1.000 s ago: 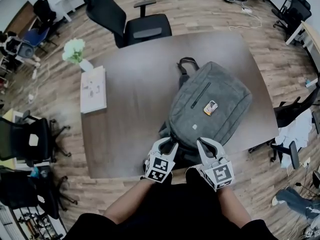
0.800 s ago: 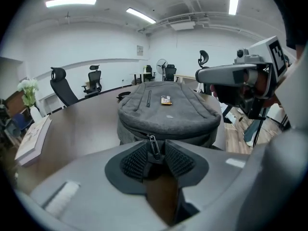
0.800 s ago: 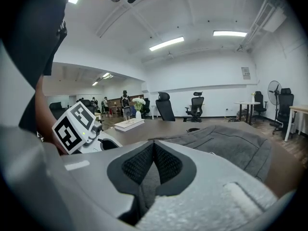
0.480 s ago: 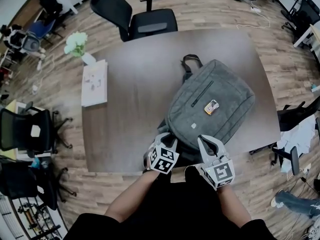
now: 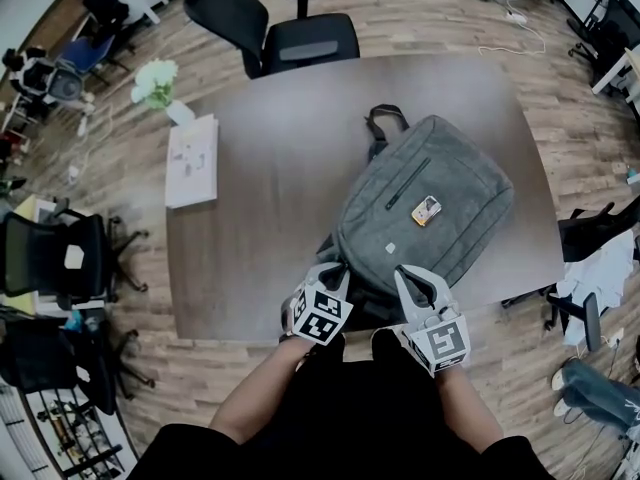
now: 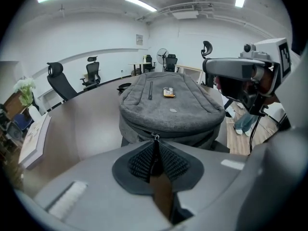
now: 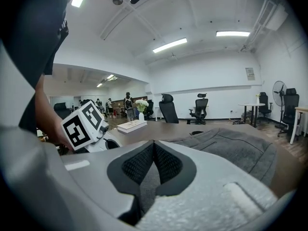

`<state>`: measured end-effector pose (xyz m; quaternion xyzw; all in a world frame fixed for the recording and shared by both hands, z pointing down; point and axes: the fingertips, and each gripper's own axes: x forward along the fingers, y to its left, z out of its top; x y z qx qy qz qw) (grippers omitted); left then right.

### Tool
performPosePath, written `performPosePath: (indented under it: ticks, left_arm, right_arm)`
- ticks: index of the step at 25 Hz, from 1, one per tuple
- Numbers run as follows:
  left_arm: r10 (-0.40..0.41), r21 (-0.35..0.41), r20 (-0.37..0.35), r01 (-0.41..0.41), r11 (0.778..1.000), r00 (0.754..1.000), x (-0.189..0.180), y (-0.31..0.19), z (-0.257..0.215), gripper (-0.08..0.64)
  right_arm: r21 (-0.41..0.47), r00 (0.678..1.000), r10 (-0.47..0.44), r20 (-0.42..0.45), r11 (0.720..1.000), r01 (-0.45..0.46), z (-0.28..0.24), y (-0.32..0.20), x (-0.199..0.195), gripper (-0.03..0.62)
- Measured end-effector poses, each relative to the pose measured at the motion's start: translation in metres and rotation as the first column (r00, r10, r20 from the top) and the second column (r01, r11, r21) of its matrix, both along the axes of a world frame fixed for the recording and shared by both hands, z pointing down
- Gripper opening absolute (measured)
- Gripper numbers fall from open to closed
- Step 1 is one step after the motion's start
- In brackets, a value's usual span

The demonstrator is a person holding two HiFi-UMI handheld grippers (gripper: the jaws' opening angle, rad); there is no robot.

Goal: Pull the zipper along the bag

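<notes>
Scene: grey bag (image 5: 425, 203) lying flat on counter (image 5: 250, 228), carry-handle end far, near end at counter edge, right by both grippers.
Left gripper (image 6: 155, 147): fingers (image 6: 137, 160) clamped on zipper pull (image 6: 155, 138), with the metal tab pinched at the very tips.
Right gripper (image 7: 153, 150): fingers (image 7: 169, 165) closed narrow, with grey bag fabric caught in the gap below the tips. Reads as an anchor grip on the bag's near edge.
Head view: left gripper (image 5: 330, 274) and right gripper (image 5: 418, 286) side by side at the bag's near end, close together, w/ 2 marker cubes facing up.
Zip line: dark seam curving side to side across the bag's near end in left gripper view. Pull approx. mid-seam, dead ahead of the left fingers.
Key relation: seam's long axis lies crosswise to the left gripper's pointing direction, so travel is likely sideways along the curve, not a tug toward the body. Left gripper on the pull, right gripper beside it on the fabric.
Direction: cannot tell which side of the pull is open.
Step in hand (est.): grips set and the slide about to start. Little or no visible zipper travel, so task looks early.
Risk: soft fabric bunching ahead of the slider, or the tab slipping from the tips if the pull goes off the seam line.
Background: white book (image 5: 192, 160) and flowers (image 5: 155, 80) well apart at the far left of the counter, clear of the work.
</notes>
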<state>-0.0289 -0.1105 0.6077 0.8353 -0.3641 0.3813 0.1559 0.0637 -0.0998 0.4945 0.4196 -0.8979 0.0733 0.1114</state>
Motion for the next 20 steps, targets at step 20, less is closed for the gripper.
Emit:
performPosePath:
  ticks: [20]
  left_arm:
    - [0.075, 0.008, -0.028, -0.074, 0.997, 0.997, 0.003, 0.007, -0.008, 0.023]
  right_arm:
    - [-0.018, 0.980, -0.143, -0.142, 0.990, 0.142, 0.017, 0.013, -0.031, 0.005]
